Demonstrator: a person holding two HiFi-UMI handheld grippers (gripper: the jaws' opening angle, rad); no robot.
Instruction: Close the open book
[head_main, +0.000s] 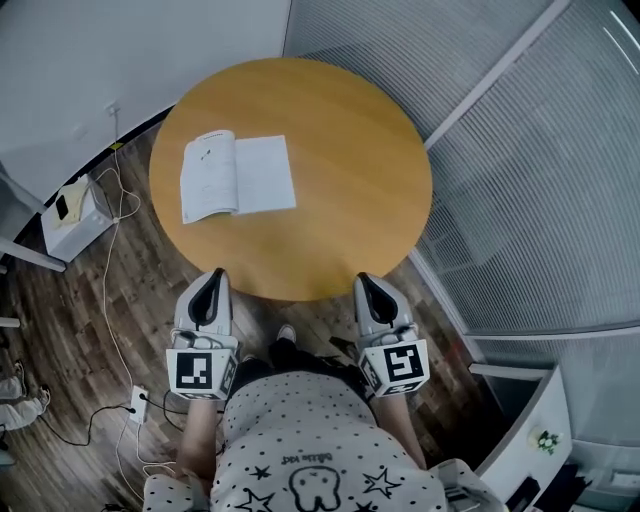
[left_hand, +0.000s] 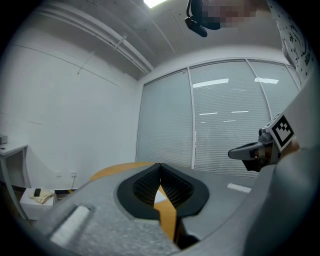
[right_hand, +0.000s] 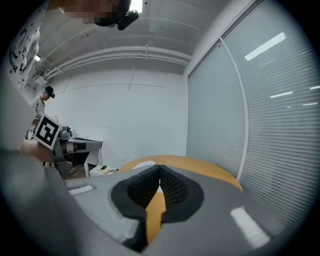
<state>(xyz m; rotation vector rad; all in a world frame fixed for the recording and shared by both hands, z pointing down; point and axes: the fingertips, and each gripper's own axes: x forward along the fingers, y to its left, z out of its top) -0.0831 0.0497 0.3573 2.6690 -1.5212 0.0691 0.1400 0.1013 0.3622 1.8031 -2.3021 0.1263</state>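
An open book (head_main: 236, 178) with white pages lies flat on the left part of the round wooden table (head_main: 350, 150). My left gripper (head_main: 213, 281) hangs at the table's near edge, left of centre, with its jaws shut and nothing between them. My right gripper (head_main: 367, 285) hangs at the near edge further right, jaws touching at the tips and empty. The left gripper view (left_hand: 160, 166) shows a sliver of white page and tabletop through its closed jaws. In the right gripper view (right_hand: 159, 167) the book (right_hand: 144, 163) peeks over the jaws.
A white box (head_main: 72, 215) stands on the wooden floor left of the table, with cables (head_main: 112, 300) trailing to a power strip (head_main: 137, 402). Glass walls with blinds (head_main: 540, 170) run along the right. A person (right_hand: 46, 95) stands at a desk in the far background.
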